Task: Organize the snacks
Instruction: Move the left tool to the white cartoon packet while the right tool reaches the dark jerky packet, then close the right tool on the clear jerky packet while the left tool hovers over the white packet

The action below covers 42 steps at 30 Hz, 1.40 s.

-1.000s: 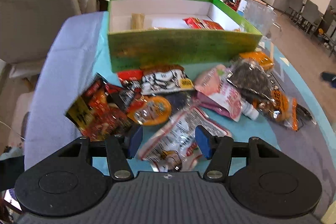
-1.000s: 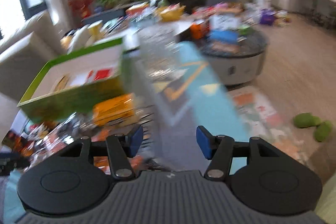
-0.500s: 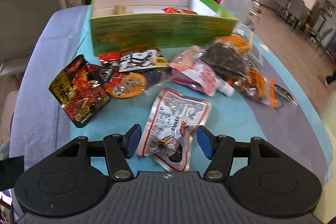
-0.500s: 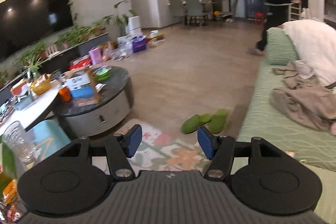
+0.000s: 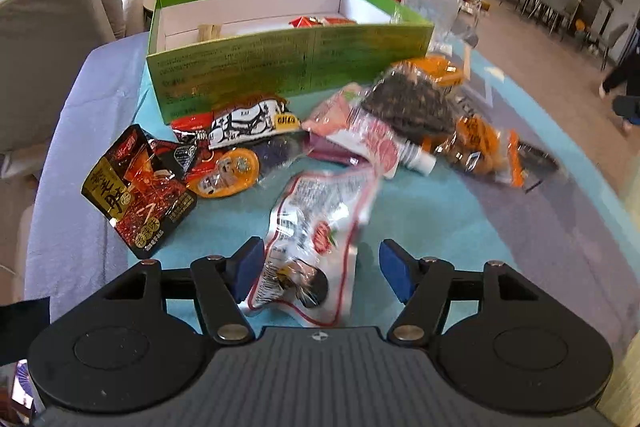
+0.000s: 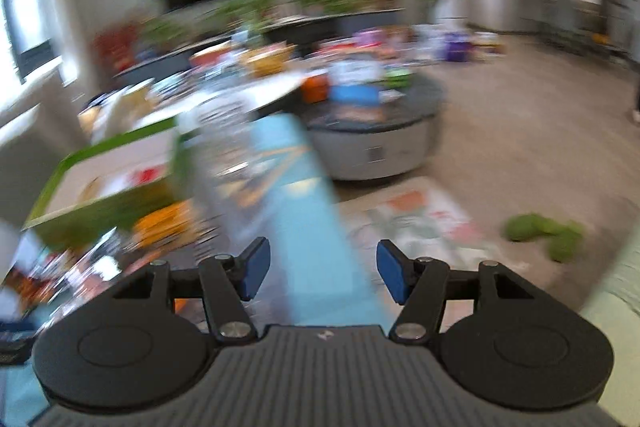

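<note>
A green box [image 5: 288,63] with a white inside stands at the far side of the table and holds a few snack packs. Several snack packs lie in front of it. A white and red pouch [image 5: 316,239] lies between the fingers of my left gripper [image 5: 322,269], which is open around its near end. A black and red pack [image 5: 138,191] lies to the left. My right gripper [image 6: 320,273] is open and empty; its view is blurred and shows the green box [image 6: 108,183] at the left.
The table has a teal and purple cloth [image 5: 460,223]. A beige sofa [image 5: 44,11] stands at the left. A clear glass [image 5: 432,3] stands right of the box. A round coffee table [image 6: 376,143] and green slippers [image 6: 548,231] are on the floor.
My left gripper has moved forward, so the white and red pouch now lies between its fingers. My right gripper has swung back left from the room toward the table.
</note>
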{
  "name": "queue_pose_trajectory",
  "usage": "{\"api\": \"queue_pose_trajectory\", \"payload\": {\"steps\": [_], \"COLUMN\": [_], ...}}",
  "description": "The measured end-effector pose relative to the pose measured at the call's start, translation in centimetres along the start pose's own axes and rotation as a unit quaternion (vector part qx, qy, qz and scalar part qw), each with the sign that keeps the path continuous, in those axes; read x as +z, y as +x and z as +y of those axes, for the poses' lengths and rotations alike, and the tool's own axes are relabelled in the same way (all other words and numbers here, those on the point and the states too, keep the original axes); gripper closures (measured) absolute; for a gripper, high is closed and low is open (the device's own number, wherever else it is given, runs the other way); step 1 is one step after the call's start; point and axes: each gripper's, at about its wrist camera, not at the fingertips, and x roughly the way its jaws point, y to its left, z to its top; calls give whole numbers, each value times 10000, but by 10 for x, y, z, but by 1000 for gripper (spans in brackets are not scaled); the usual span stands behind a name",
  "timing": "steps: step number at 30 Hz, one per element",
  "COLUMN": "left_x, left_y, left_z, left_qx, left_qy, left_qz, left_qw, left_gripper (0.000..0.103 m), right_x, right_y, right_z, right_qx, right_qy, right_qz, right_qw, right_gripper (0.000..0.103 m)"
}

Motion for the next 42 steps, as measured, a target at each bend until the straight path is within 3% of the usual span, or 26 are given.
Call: {"api": "queue_pose_trajectory", "payload": {"steps": [3, 6, 10, 14, 23, 25, 27, 34, 42], "left_x": [-2, -2, 1, 3, -1, -2, -3, -10, -13], "left_y": [2, 1, -2, 8, 9, 7, 5, -1, -2], "left_z": [0, 11, 17, 15, 8, 9, 9, 2, -1], "left_qx": [158, 144, 42, 161, 127, 36, -38, -122, -153], "left_qy": [83, -194, -368, -299, -141, -209, -240, -192, -189], "left_qz": [32, 90, 27, 146, -66, -131, -138, -158, -135], "left_qw": [9998, 9997, 9993, 9993, 9998, 9997, 9996, 9996, 9996], "left_gripper": [42, 42, 42, 42, 42, 55, 60, 60, 60], "right_x": [-1, -8, -15, -21, -37, -37, -34, -21, -13], "right_y": [9, 23, 41, 52, 64, 66, 70, 91, 93], "right_z": [8, 13, 15, 21, 28, 29, 31, 33, 26], "right_qx": [333, 537, 551, 546, 568, 550, 540, 533, 467], "right_qy": [-439, -651, -535, -371, -134, -75, -25, -87, 358], "right_qz": [198, 474, 863, 1059, 1368, 1311, 1293, 1109, 976], "right_qw": [9983, 9953, 9933, 9922, 9889, 9898, 9901, 9924, 9935], "right_gripper": [41, 41, 41, 41, 37, 33, 31, 29, 25]}}
